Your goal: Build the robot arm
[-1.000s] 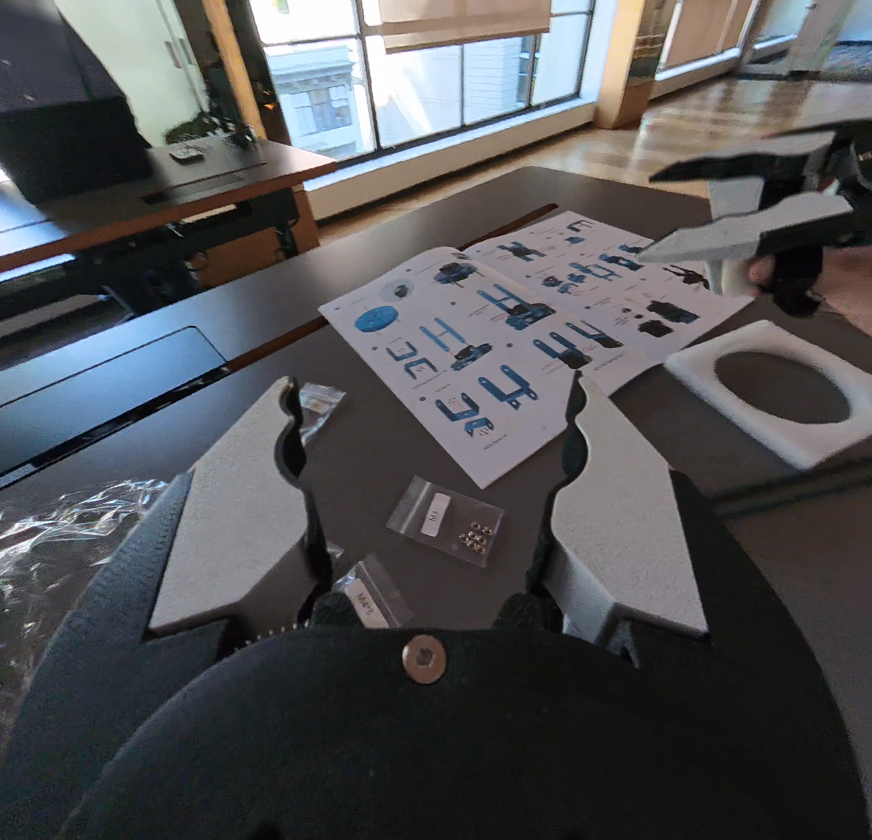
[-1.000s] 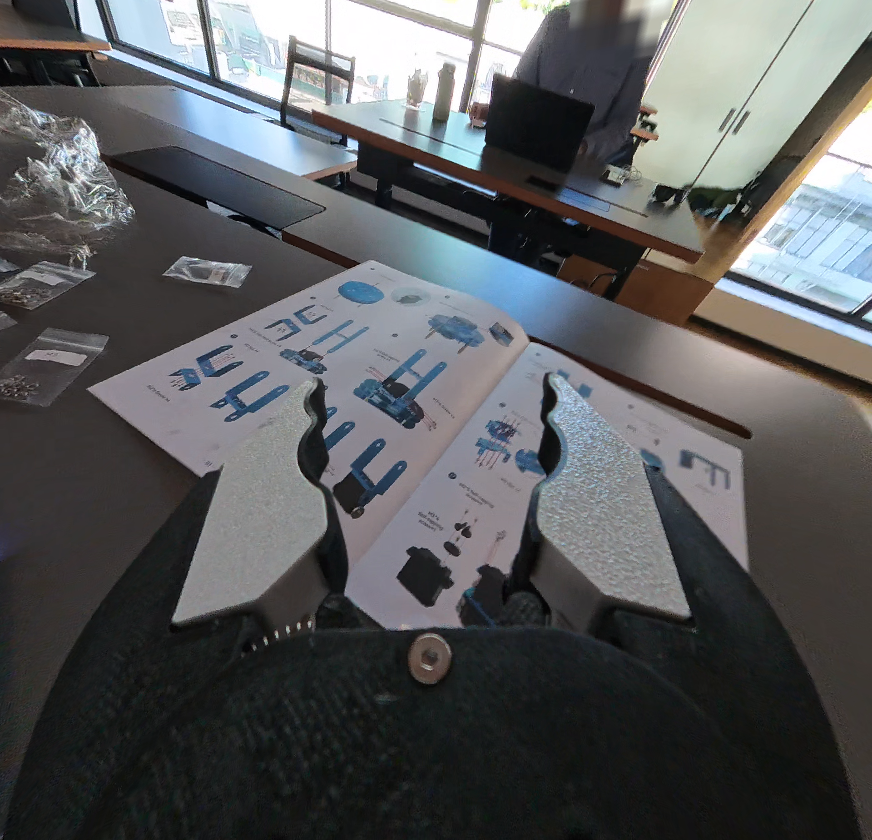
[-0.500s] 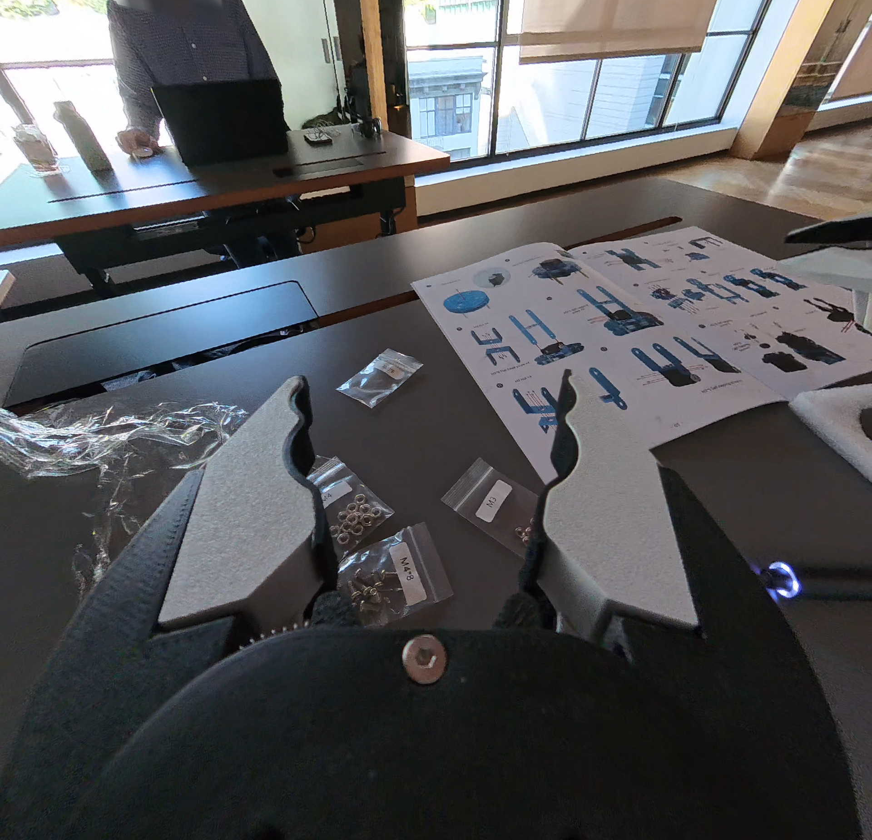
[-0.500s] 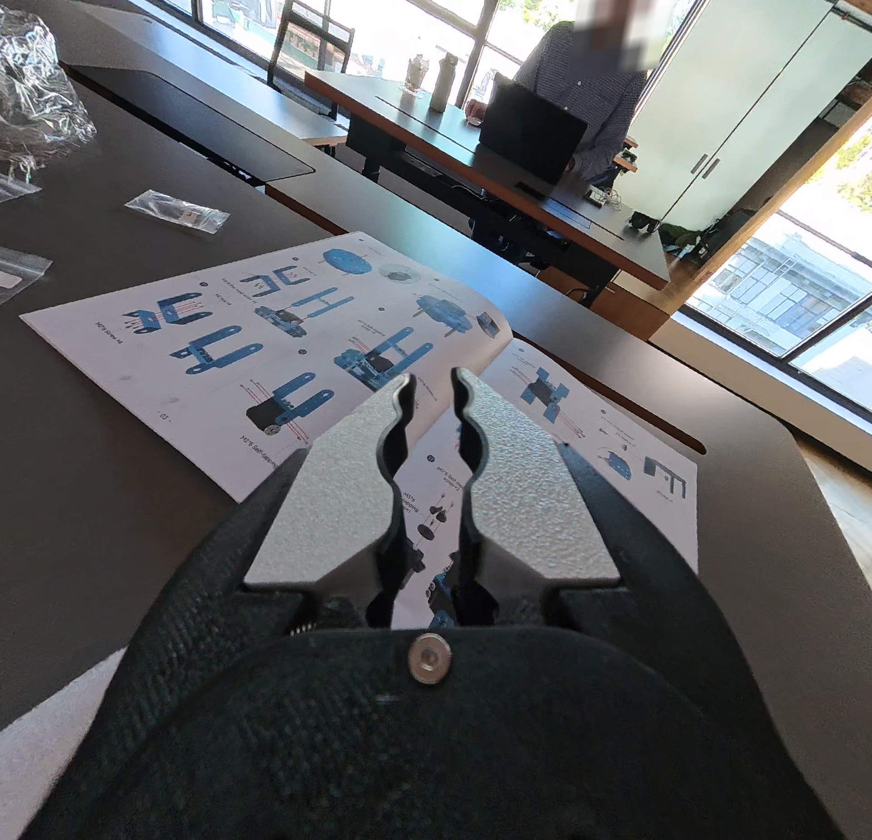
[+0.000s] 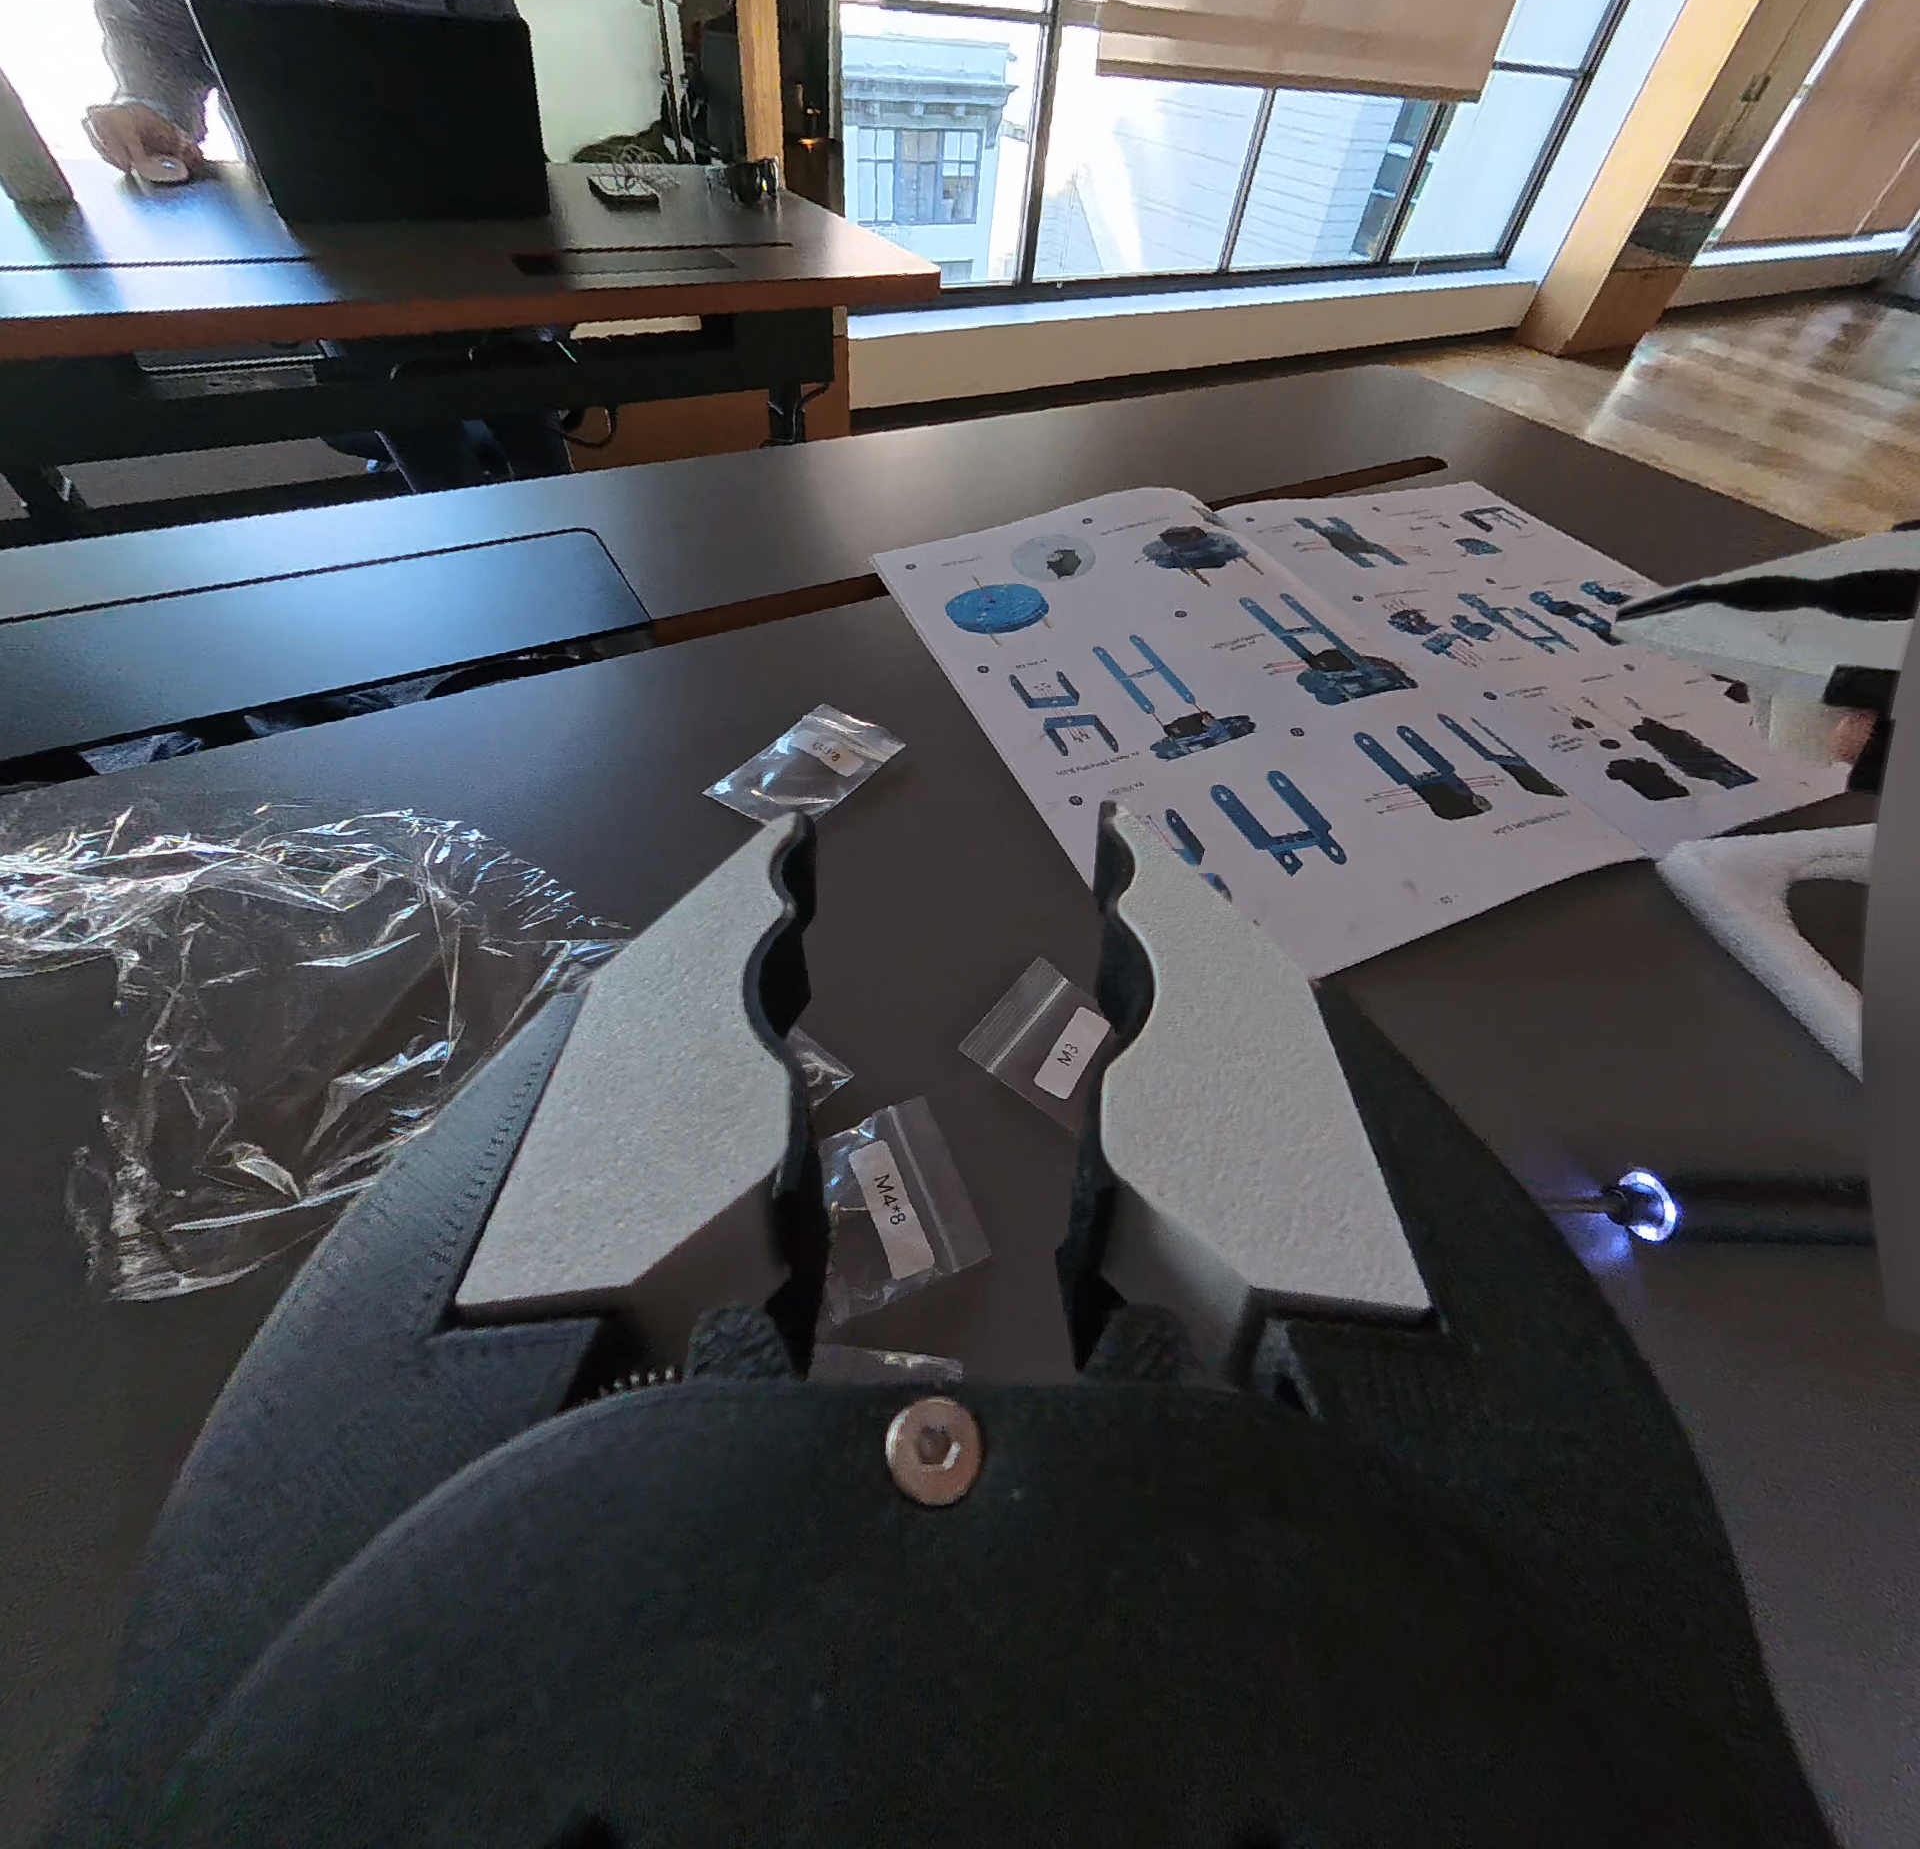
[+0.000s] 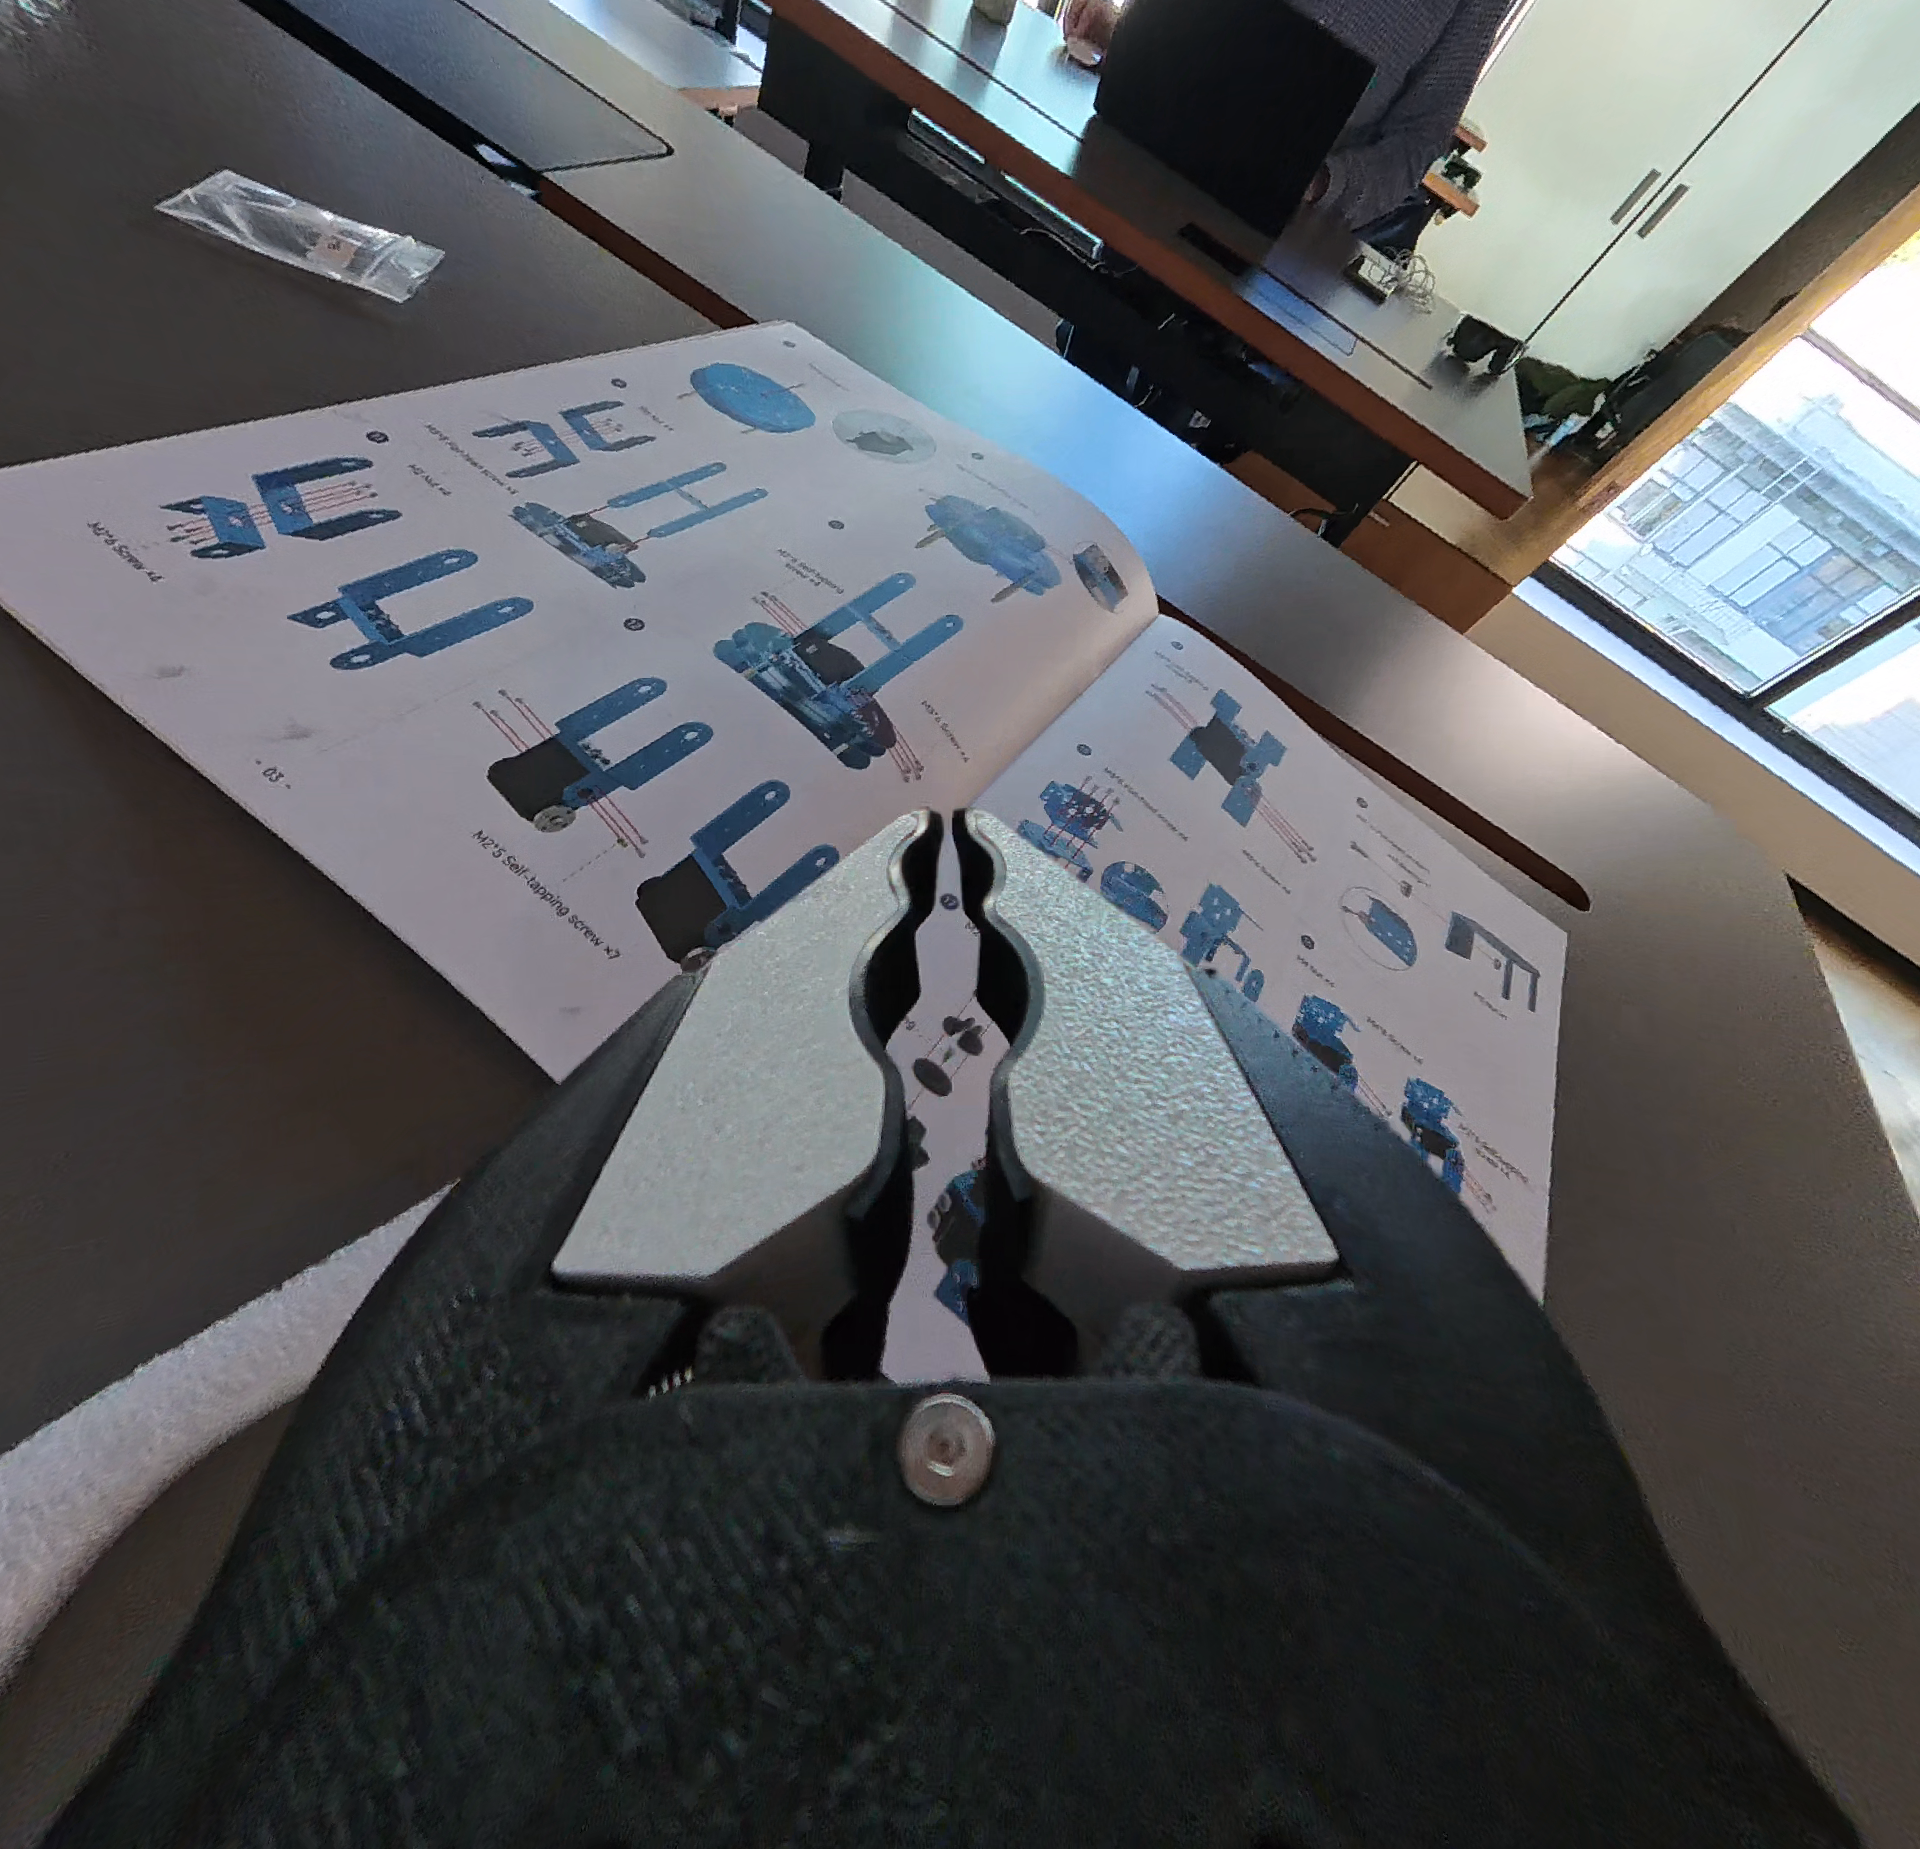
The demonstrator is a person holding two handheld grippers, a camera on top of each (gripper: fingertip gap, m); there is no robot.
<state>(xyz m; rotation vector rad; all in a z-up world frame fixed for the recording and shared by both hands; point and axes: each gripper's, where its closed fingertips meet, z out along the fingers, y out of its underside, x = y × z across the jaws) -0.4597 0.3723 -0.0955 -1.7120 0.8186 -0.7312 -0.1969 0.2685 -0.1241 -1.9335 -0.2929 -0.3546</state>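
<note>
My left gripper (image 5: 956, 823) is open and empty, hovering low over a dark table (image 5: 623, 864). Three small clear zip bags lie under and ahead of it: one between the fingers (image 5: 899, 1207), one by the right finger (image 5: 1049, 1041), one just past the tips (image 5: 805, 765). My right gripper (image 6: 948, 820) is shut on nothing, its tips over the centre fold of an open instruction booklet (image 6: 623, 604) with blue part drawings. The booklet (image 5: 1299, 719) lies to the right in the left wrist view, where the right gripper (image 5: 1766, 604) shows at the edge.
Crumpled clear plastic wrap (image 5: 260, 989) lies at the left. A white foam piece (image 5: 1766, 916) sits right of the booklet and also shows in the right wrist view (image 6: 156, 1436). A dark tool with a lit tip (image 5: 1642, 1202) lies at the right. A person sits at a laptop (image 6: 1226, 137) on a farther desk. The left gripper's tips are roughly 30 centimeters from the right gripper's. Measured from the fingertips, the white foam piece (image 5: 1766, 916) is 11 centimeters or so from the right gripper and 25 centimeters from the left.
My left gripper has swung left from the booklet to over the small bags, and its jaws have narrowed by about half. My right gripper has closed from wide open to shut and dropped nearer the booklet.
</note>
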